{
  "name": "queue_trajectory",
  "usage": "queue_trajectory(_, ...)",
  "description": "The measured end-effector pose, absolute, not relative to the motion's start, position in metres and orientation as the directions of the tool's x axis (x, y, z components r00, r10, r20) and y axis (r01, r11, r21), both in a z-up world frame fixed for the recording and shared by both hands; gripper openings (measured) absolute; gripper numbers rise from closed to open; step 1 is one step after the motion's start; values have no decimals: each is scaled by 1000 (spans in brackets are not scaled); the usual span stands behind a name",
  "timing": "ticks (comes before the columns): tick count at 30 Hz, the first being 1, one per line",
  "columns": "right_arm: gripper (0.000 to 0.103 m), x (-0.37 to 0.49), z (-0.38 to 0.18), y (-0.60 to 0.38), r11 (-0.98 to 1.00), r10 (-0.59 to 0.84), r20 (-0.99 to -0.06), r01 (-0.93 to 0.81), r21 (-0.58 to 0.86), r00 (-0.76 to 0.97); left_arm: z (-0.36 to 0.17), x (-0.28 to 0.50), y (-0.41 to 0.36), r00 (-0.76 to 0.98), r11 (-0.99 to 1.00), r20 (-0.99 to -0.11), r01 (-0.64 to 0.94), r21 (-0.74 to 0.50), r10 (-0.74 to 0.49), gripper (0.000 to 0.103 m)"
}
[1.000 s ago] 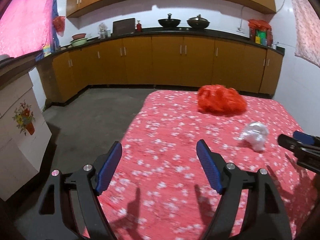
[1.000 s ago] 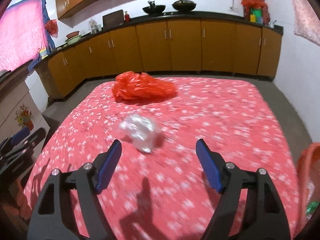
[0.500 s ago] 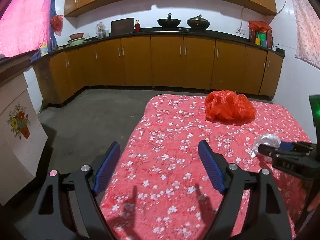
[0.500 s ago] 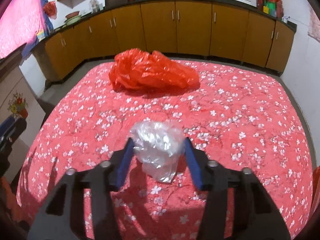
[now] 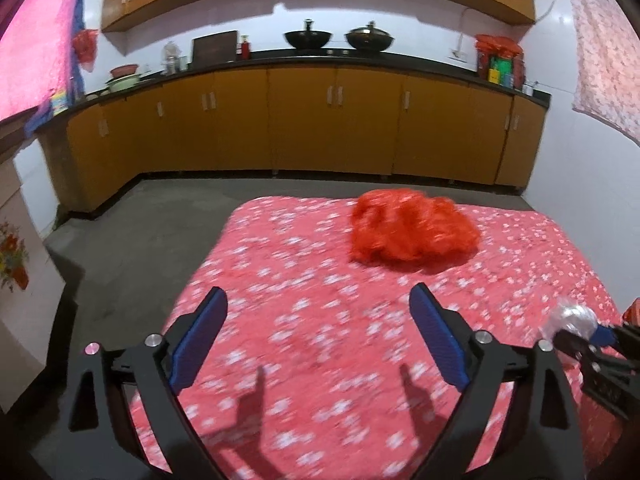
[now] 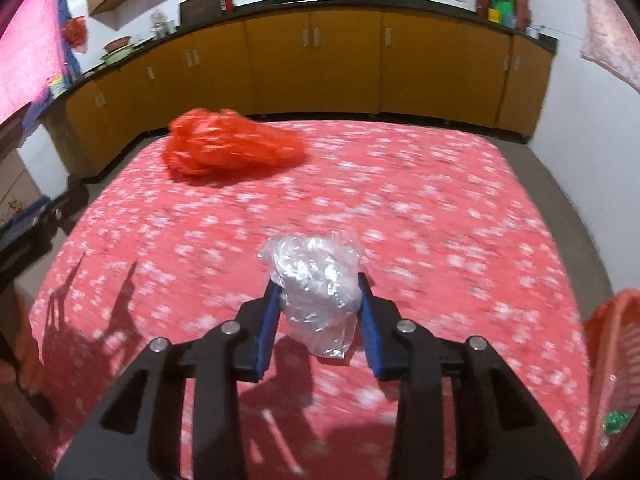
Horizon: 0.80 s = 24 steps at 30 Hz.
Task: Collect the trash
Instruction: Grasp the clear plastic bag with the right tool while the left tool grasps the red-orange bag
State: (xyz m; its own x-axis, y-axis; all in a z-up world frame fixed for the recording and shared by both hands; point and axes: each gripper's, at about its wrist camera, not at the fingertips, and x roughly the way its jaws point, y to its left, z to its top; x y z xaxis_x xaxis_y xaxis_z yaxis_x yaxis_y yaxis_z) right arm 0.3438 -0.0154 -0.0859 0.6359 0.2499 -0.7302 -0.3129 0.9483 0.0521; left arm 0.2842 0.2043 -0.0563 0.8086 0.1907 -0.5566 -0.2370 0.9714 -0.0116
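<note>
From the left wrist view, the left gripper (image 5: 316, 340) is hanging over the near left part of the flowered cloth (image 5: 320, 280), its jaws spread wide and having just been opening further, with nothing between them; the red plastic bag (image 5: 412, 228) is lying crumpled further off and a little to the right, untouched; at the far right edge the right gripper (image 5: 592, 340) is showing with the clear plastic wad (image 5: 572, 318) at its tips.

From the right wrist view, the right gripper (image 6: 320, 312) is clenching on the clear plastic wad (image 6: 316, 280), the jaws having just been closing, both blue pads pressing into its sides while its tail is dangling just above the cloth (image 6: 440, 200); the red plastic bag (image 6: 228, 148) is sitting at the far left; an orange basket (image 6: 612, 344) is peeking in at the near right edge, something green inside it.

The step in hand looks like the pick-up of the wad; next, I judge, it is needing a lift and a carry rightward to the basket, while the left gripper is reaching for the red bag.
</note>
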Motion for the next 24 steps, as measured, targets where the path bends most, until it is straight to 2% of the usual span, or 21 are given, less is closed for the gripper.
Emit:
queue_trajectory(3, 37, 339, -84, -41, 959, 238, -723, -273, 71, 648, -53, 307, 186, 816, 980, -555, -197, -1, 163, 100)
queue_trajectory(10, 37, 337, -88, -72, 963, 252, -729, -237, 126, 637, -47, 370, 169, 817, 985, -563, -169, -20, 129, 101)
queue_trajectory(14, 37, 336, -88, -75, 960, 267, -725, -239, 144, 635, -54, 403, 169, 787, 984, -606, -173, -40, 113, 101)
queue_trajectory(20, 37, 337, -89, -77, 954, 290, -723, -247, 168, 627, -72, 431, 164, 730, 991, -677, -134, -5, 96, 101)
queue_trajectory(22, 37, 336, -89, -77, 953, 294, -722, -250, 171, 627, -78, 431, 159, 727, 994, -681, -104, 17, 88, 92)
queue_trajectory(24, 37, 336, -89, -77, 953, 294, -722, -251, 170, 626, -81, 432, 156, 717, 997, -693, -79, 24, 73, 72)
